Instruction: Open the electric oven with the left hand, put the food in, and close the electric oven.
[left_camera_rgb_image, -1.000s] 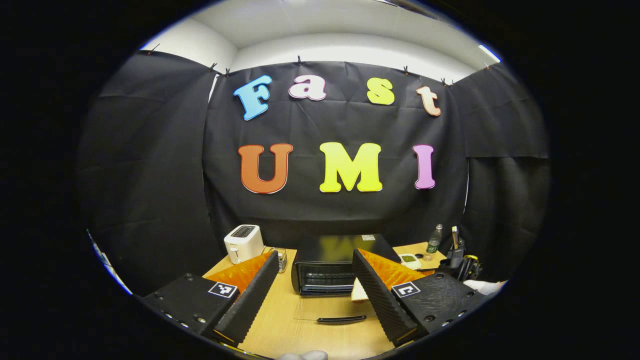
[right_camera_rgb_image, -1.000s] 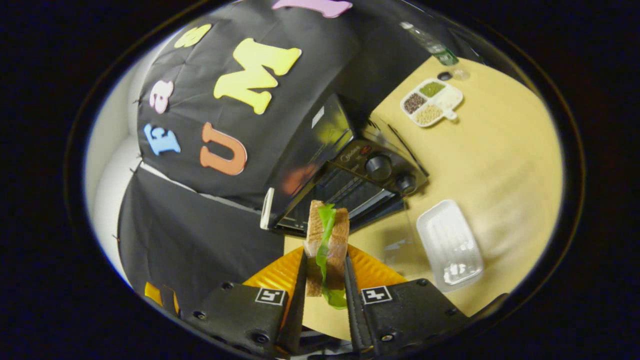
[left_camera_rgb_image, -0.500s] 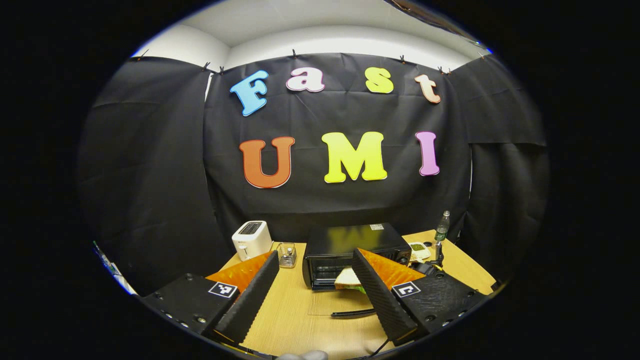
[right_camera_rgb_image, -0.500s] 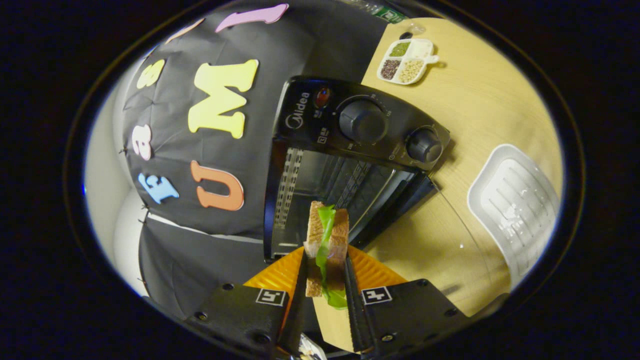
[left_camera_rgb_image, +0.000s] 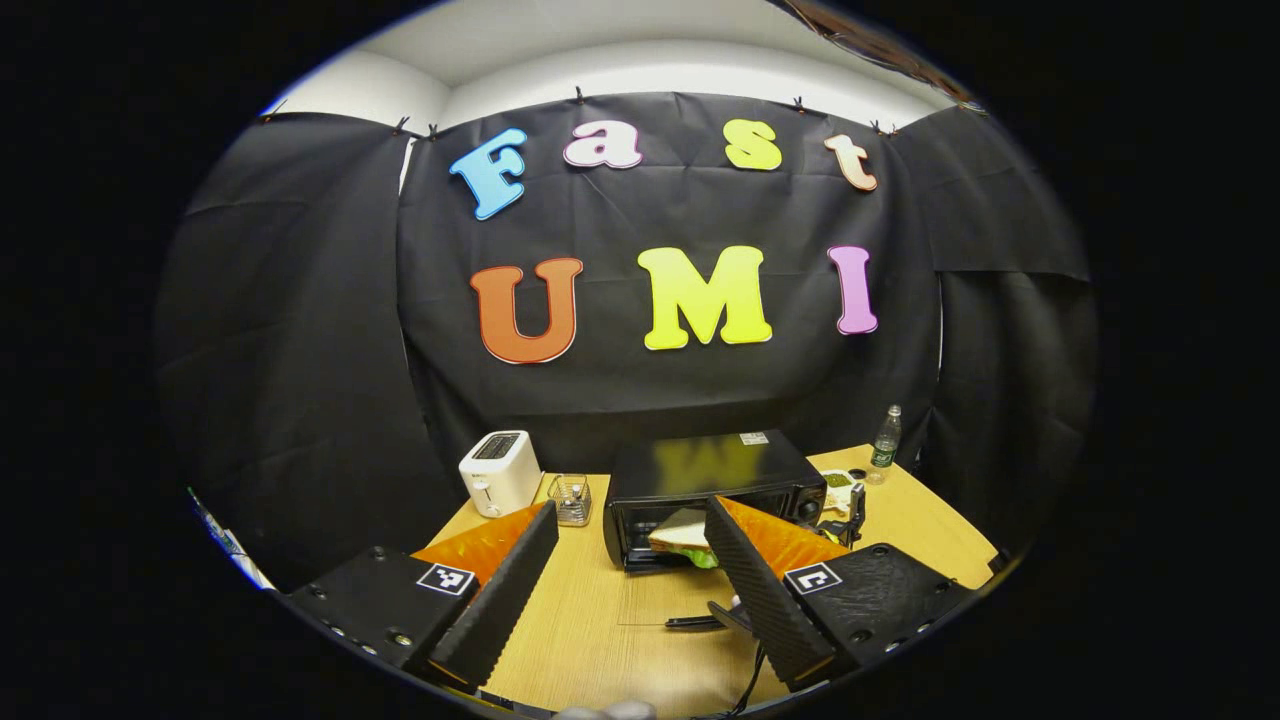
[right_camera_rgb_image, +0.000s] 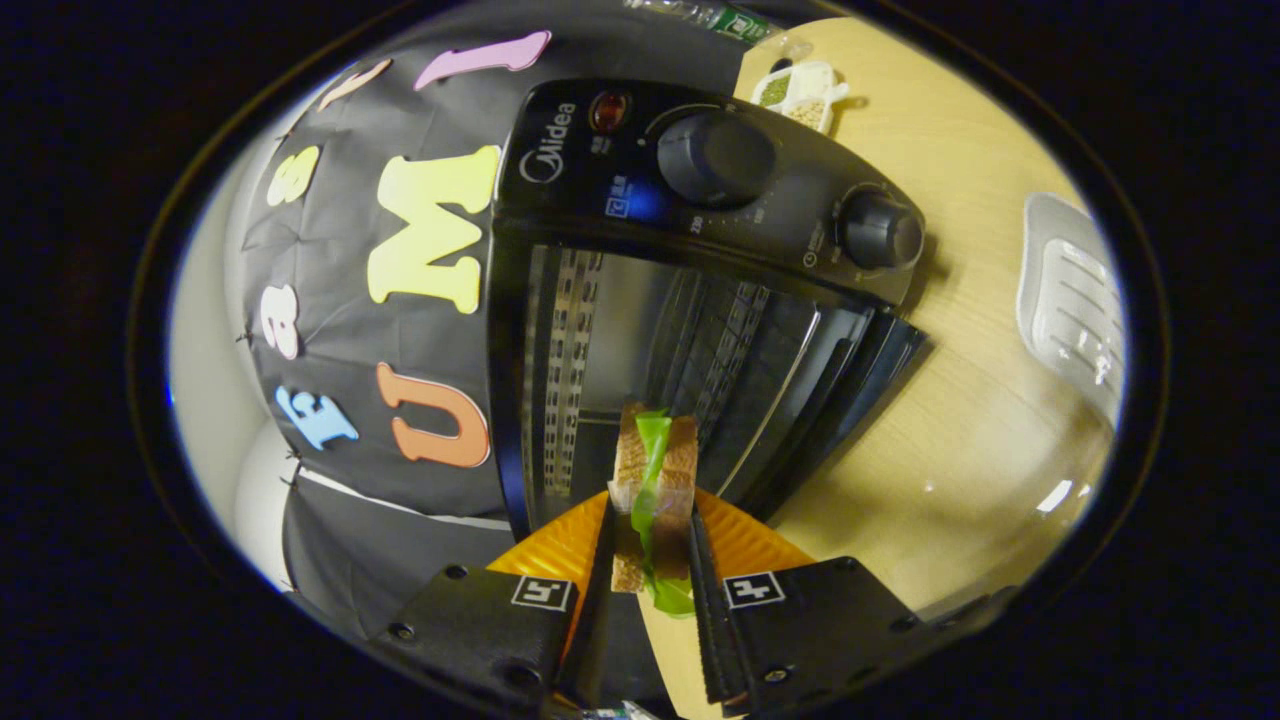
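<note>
Wooden table stretches ahead of the left gripper in the left gripper view, whose two fingers stand wide apart with nothing between them. Beyond the fingertips sits the black electric oven, its door dropped open toward the fingers, the door handle lying low on the tabletop between them. A sandwich sits at the oven mouth, just past the right-hand finger, which hides part of it. Off past the left-hand finger stand a white toaster and a small clear holder. Past the right-hand finger, beyond the oven, are a small divided dish and a plastic bottle.

Over in the right gripper view, the right gripper is clamped on the sandwich, both fingers pressing the bread slices with green lettuce poking out ahead of the tips. The sandwich's front end is at the open cavity of the electric oven, with the wire rack just beyond it. Two knobs sit on the control panel farther out. To the right-hand finger's side the open glass door lies over the table, and a white tray rests farther that way. The divided dish lies far ahead past the oven.
</note>
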